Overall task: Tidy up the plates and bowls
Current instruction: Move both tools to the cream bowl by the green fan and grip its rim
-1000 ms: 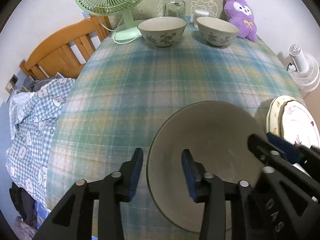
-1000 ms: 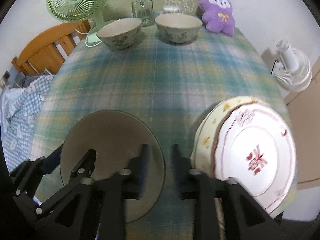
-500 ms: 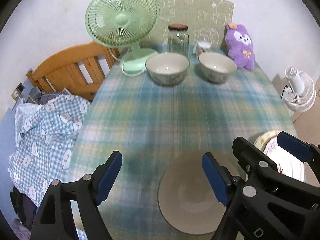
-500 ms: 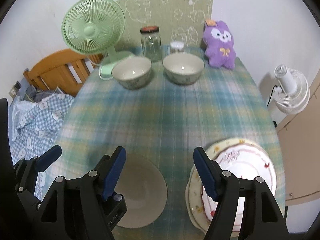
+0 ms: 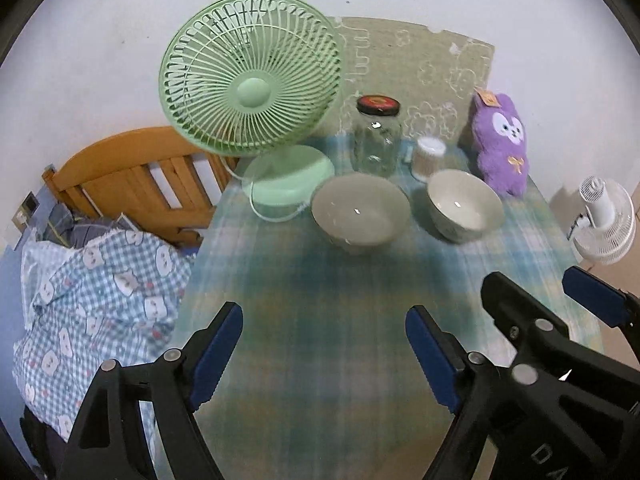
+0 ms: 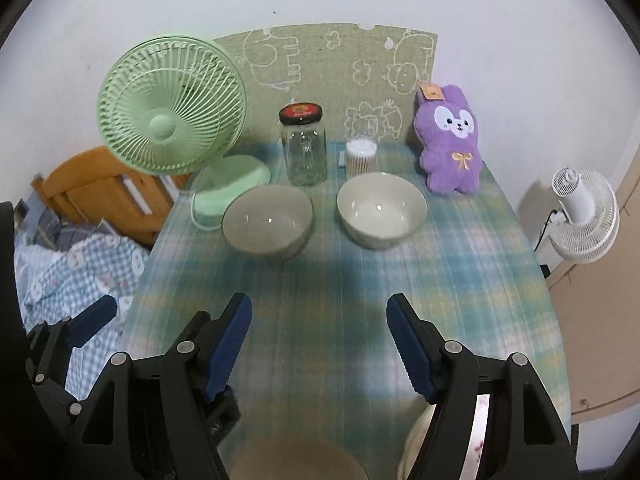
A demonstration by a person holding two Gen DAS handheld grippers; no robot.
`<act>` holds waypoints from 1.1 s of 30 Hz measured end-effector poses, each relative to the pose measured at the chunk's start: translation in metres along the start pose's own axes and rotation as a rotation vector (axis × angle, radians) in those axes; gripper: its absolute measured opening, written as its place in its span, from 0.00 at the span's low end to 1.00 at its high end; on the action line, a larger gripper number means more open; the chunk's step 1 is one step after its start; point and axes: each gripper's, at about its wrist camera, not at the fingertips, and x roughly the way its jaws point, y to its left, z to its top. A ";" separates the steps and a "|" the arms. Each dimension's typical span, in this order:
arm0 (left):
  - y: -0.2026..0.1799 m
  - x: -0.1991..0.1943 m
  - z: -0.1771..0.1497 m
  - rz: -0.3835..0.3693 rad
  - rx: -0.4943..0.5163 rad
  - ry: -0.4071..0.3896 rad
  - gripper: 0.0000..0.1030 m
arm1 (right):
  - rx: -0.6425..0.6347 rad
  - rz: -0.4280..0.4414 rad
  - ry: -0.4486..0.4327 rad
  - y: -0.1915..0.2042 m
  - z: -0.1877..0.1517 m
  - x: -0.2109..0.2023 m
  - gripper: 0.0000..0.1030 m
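Note:
Two cream bowls with a leaf pattern stand side by side at the far end of the plaid table, the left bowl (image 5: pixel 360 216) (image 6: pixel 268 224) and the right bowl (image 5: pixel 464 204) (image 6: pixel 380 208). My left gripper (image 5: pixel 324 352) hangs open above bare cloth with nothing between its fingers. Beside it my right gripper (image 6: pixel 318 346) is open and empty too. A grey plate (image 6: pixel 296 458) shows only its far rim at the bottom of the right wrist view. The stacked patterned plates (image 6: pixel 480 428) peek out behind my right gripper's right finger.
Along the back of the table (image 6: pixel 460 280) stand a green fan (image 5: pixel 252 92), a glass jar (image 5: pixel 376 140), a cotton-swab tub (image 6: pixel 360 158) and a purple plush (image 6: pixel 450 140). A bed with checked bedding (image 5: pixel 100 288) lies left; a white fan (image 6: pixel 580 216) stands right.
Both grippers have opened wide, risen and drawn back from the grey plate. The plate has slid out of the left view and to the bottom edge of the right view.

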 end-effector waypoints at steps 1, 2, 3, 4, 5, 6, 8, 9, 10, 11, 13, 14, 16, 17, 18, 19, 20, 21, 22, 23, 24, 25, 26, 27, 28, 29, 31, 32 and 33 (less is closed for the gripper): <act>0.004 0.007 0.005 0.000 -0.002 0.002 0.83 | 0.003 -0.007 -0.002 0.002 0.006 0.007 0.71; 0.008 0.014 0.011 -0.003 -0.003 0.007 0.83 | 0.006 -0.011 -0.004 0.004 0.011 0.013 0.71; 0.011 0.019 0.014 -0.006 -0.004 0.009 0.83 | 0.009 -0.014 -0.005 0.006 0.015 0.019 0.71; 0.014 0.027 0.019 -0.008 -0.002 0.012 0.83 | 0.013 -0.020 -0.003 0.008 0.022 0.028 0.71; 0.017 0.034 0.023 -0.010 0.001 0.014 0.82 | 0.017 -0.023 -0.002 0.010 0.025 0.034 0.71; 0.018 0.040 0.027 -0.011 0.002 0.021 0.82 | 0.021 -0.025 -0.001 0.011 0.028 0.040 0.71; 0.020 0.055 0.034 -0.016 0.012 0.027 0.82 | 0.029 -0.037 0.001 0.012 0.036 0.056 0.71; 0.020 0.063 0.038 -0.020 0.017 0.029 0.82 | 0.034 -0.039 0.004 0.013 0.039 0.063 0.71; 0.021 0.071 0.042 -0.026 0.023 0.031 0.82 | 0.043 -0.040 0.012 0.013 0.044 0.073 0.71; 0.022 0.077 0.045 -0.031 0.027 0.031 0.81 | 0.050 -0.040 0.016 0.012 0.046 0.080 0.71; 0.023 0.092 0.053 -0.037 0.033 0.031 0.78 | 0.067 -0.037 0.023 0.012 0.053 0.096 0.71; 0.023 0.098 0.056 -0.043 0.036 0.025 0.76 | 0.072 -0.034 0.025 0.012 0.055 0.102 0.71; 0.023 0.109 0.062 -0.049 0.040 0.016 0.75 | 0.073 -0.034 0.024 0.013 0.061 0.116 0.69; 0.023 0.115 0.065 -0.056 0.048 0.005 0.73 | 0.068 -0.037 0.026 0.014 0.063 0.120 0.65; 0.021 0.121 0.068 -0.056 0.054 0.009 0.71 | 0.062 -0.040 0.027 0.016 0.065 0.126 0.63; 0.020 0.127 0.070 -0.058 0.062 0.010 0.70 | 0.057 -0.042 0.031 0.017 0.067 0.135 0.61; 0.019 0.132 0.072 -0.059 0.070 0.011 0.67 | 0.056 -0.044 0.035 0.017 0.069 0.140 0.60; 0.018 0.137 0.073 -0.058 0.075 0.012 0.65 | 0.056 -0.047 0.039 0.018 0.070 0.146 0.60; 0.016 0.142 0.074 -0.060 0.080 0.013 0.64 | 0.061 -0.047 0.047 0.018 0.072 0.154 0.59; 0.015 0.148 0.075 -0.066 0.085 0.019 0.61 | 0.068 -0.045 0.053 0.017 0.073 0.159 0.59; 0.014 0.153 0.076 -0.073 0.087 0.026 0.58 | 0.076 -0.040 0.061 0.017 0.073 0.164 0.59; 0.014 0.158 0.077 -0.078 0.087 0.032 0.57 | 0.086 -0.033 0.069 0.016 0.074 0.169 0.57; 0.014 0.162 0.077 -0.081 0.087 0.033 0.55 | 0.091 -0.030 0.077 0.015 0.075 0.175 0.51; 0.013 0.165 0.077 -0.081 0.083 0.034 0.52 | 0.090 -0.030 0.086 0.015 0.074 0.180 0.49; 0.013 0.169 0.077 -0.078 0.082 0.042 0.50 | 0.090 -0.027 0.096 0.015 0.074 0.186 0.47; 0.013 0.173 0.078 -0.046 0.074 0.019 0.46 | 0.092 -0.023 0.102 0.015 0.073 0.189 0.45; 0.012 0.179 0.077 -0.052 0.072 0.033 0.41 | 0.092 -0.021 0.114 0.016 0.072 0.196 0.39; 0.012 0.181 0.077 -0.051 0.073 0.035 0.39 | 0.089 -0.024 0.115 0.017 0.071 0.198 0.36; 0.012 0.182 0.077 -0.051 0.075 0.037 0.36 | 0.085 -0.028 0.114 0.018 0.071 0.200 0.34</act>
